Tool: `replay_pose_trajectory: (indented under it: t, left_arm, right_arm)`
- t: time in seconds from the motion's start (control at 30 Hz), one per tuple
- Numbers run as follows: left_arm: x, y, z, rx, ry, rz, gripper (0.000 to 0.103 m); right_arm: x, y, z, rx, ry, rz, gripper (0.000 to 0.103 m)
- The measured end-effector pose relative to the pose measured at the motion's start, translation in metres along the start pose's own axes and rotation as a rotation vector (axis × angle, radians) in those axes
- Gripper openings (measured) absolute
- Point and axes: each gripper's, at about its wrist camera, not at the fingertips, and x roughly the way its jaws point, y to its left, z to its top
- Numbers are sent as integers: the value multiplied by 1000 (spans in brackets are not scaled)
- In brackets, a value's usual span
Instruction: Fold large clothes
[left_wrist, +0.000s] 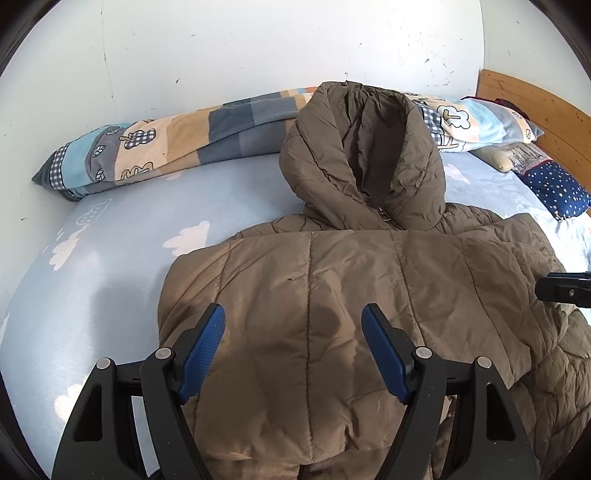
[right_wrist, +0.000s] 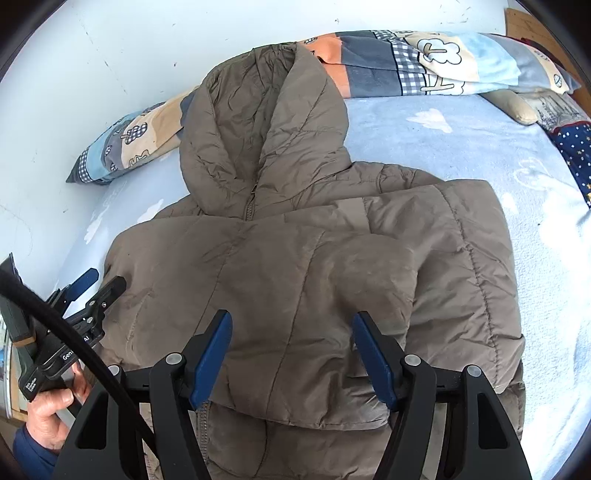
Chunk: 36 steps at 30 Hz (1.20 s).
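The brown puffer jacket (left_wrist: 351, 295) lies on the bed (left_wrist: 122, 266), hood (left_wrist: 364, 155) toward the wall, both sleeves folded in across the chest. My left gripper (left_wrist: 293, 325) and right gripper (right_wrist: 291, 332) hover over the lower body, jaws wide apart, holding nothing. I judge the jacket light, soft and springy, with a slick shell that may slide out of a shallow pinch. I'd take a deep bite of the hem near each bottom corner, through both layers, and carry it toward the hood.
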Motion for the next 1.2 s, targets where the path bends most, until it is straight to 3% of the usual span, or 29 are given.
replay_pose_trajectory:
  t: [0.23, 0.47, 0.73, 0.9, 1.2]
  left_arm:
    - [-3, 2, -4, 21, 19, 24, 76]
    - [-11, 10, 6, 7, -24, 60, 77]
    - [-4, 35, 28, -100, 29, -51, 77]
    - [-5, 54, 36, -139, 21, -74, 77]
    - [-5, 78, 33, -166, 7, -42, 77]
  right_arm:
    - [-3, 2, -2, -4, -2, 18, 73]
    - [-10, -3, -2, 5, -14, 17, 73]
    - [-30, -21, 10, 30, -23, 64, 73]
    - [-41, -13, 52, 28, -30, 22, 73]
    - [-29, 14, 184, 1, -119, -71, 73]
